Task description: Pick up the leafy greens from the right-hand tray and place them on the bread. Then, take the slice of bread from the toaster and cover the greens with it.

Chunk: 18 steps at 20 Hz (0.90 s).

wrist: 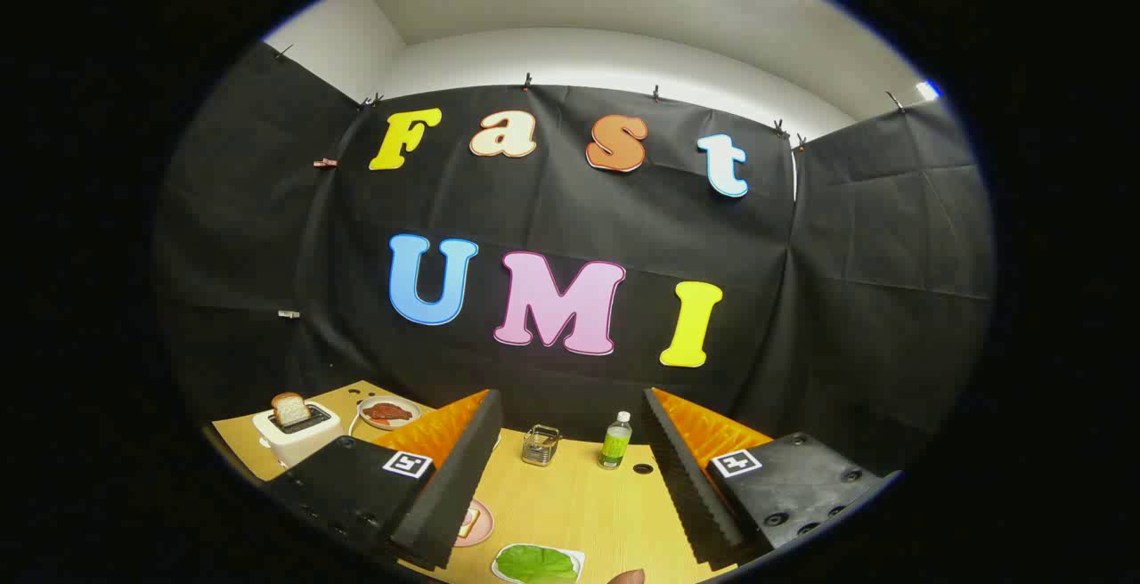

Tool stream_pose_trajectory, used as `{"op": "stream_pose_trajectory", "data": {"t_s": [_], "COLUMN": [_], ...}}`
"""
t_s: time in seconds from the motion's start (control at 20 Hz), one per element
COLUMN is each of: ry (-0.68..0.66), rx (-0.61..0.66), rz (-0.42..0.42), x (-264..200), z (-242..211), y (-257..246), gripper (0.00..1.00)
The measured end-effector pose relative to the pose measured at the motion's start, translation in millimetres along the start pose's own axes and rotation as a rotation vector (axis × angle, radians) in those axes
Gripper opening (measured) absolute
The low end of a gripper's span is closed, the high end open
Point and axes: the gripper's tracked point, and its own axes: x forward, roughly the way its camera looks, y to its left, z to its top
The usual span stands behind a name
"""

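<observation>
**Nothing moved yet: greens on their tray, toast in the toaster**

The tongs (570,477) stand wide apart and hold nothing, raised above the desk (579,495) and aimed level at the far wall. The leafy greens (536,563) lie untouched on the white tray (574,557) near and between the fingers. Just left, a pink plate (476,523) carries the bread (466,523). The second slice (290,408) sits in the toaster (298,433), far left. Both steps remain.
</observation>
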Motion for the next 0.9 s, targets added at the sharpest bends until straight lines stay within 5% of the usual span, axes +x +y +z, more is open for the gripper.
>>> {"op": "stream_pose_trajectory", "data": {"t_s": [0.9], "ry": [0.026], "rx": [-0.001], "rz": [0.034], "x": [3.8], "z": [-1.2], "y": [3.8], "gripper": [0.97]}}
